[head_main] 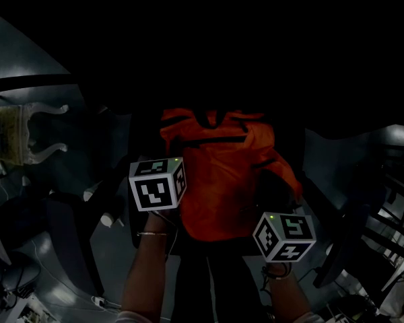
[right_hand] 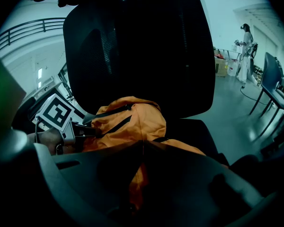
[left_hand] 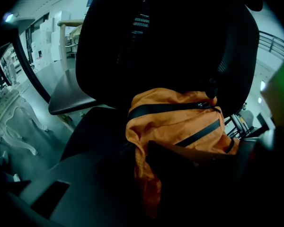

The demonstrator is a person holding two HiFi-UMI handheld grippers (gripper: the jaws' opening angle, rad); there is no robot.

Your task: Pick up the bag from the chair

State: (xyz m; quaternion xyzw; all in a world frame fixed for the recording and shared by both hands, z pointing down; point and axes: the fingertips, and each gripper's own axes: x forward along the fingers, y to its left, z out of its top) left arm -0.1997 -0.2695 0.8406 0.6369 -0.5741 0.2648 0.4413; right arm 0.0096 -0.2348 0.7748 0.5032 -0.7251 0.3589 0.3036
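Observation:
An orange bag (head_main: pixel 222 180) with black straps lies slumped on the seat of a black office chair (right_hand: pixel 142 46), leaning against its backrest. My left gripper (head_main: pixel 163 180) is at the bag's left edge. In the left gripper view the bag (left_hand: pixel 175 122) fills the middle, and a fold of its orange cloth runs down between the left gripper's (left_hand: pixel 146 188) jaws, which pinch it. My right gripper (head_main: pixel 284 236) is at the bag's lower right. In the right gripper view its (right_hand: pixel 139 183) jaws meet on a strip of the bag (right_hand: pixel 132 122). The left gripper (right_hand: pixel 61 122) shows beyond.
A white ornate chair (head_main: pixel 27 133) stands to the left on the grey floor. A dark side table top (left_hand: pixel 68 96) sits beside the office chair. A person (right_hand: pixel 247 46) stands far off to the right, beyond a blue chair (right_hand: pixel 272 79). Cables lie on the floor (head_main: pixel 97 301).

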